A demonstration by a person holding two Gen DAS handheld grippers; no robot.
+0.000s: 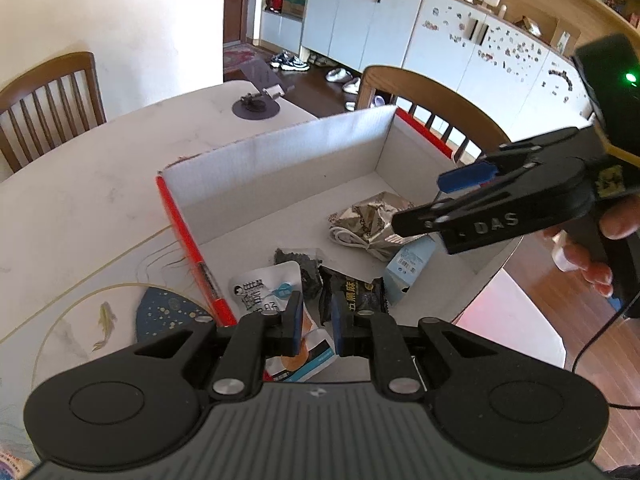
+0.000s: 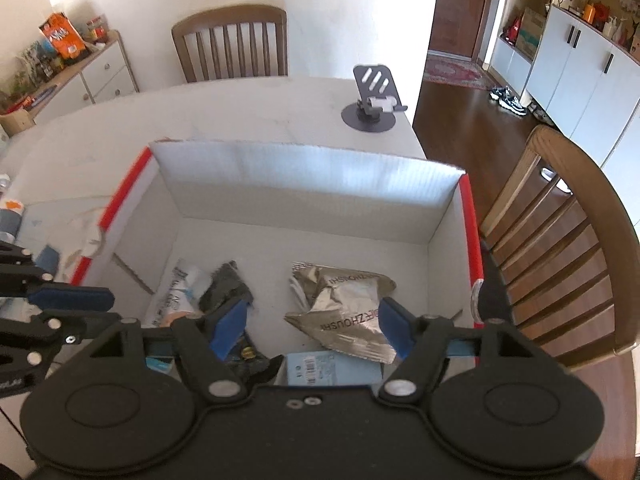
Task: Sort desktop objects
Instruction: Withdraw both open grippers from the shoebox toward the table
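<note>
The box (image 2: 248, 200), white inside with red rims, sits open-topped on the table (image 1: 80, 184), and everything else is placed from it.

The left gripper (image 1: 315, 322) hangs at the box's near rim with its blue-padded fingers a small gap apart, nothing between them. Just beyond its tips, inside the box near that rim, lie a white pouch (image 1: 266, 286) and a black packet (image 1: 354, 294), side by side and partly overlapping. A second dark wrapper (image 1: 298, 262) lies just behind them. Beside the black packet, toward the box's right wall, a pale blue carton (image 1: 412, 262) leans.

The right gripper (image 2: 312, 324) is over the same box from its own near side, fingers spread wide and empty. Between and beyond its tips, on the box floor, lies a crumpled silver bag (image 2: 344, 304), with the blue carton just nearer than it. From the left wrist view, the right gripper reaches in above the box's right wall, its tips over the silver bag; a white cord (image 1: 348, 238) shows at the bag's edge.

Outside the box's left rim, the table carries a dark blue round mat (image 1: 168, 312). Past the box's far wall a phone stand (image 2: 374, 98) sits on the table, well apart from the box. Wooden chairs (image 2: 232, 44) stand beyond the table.
</note>
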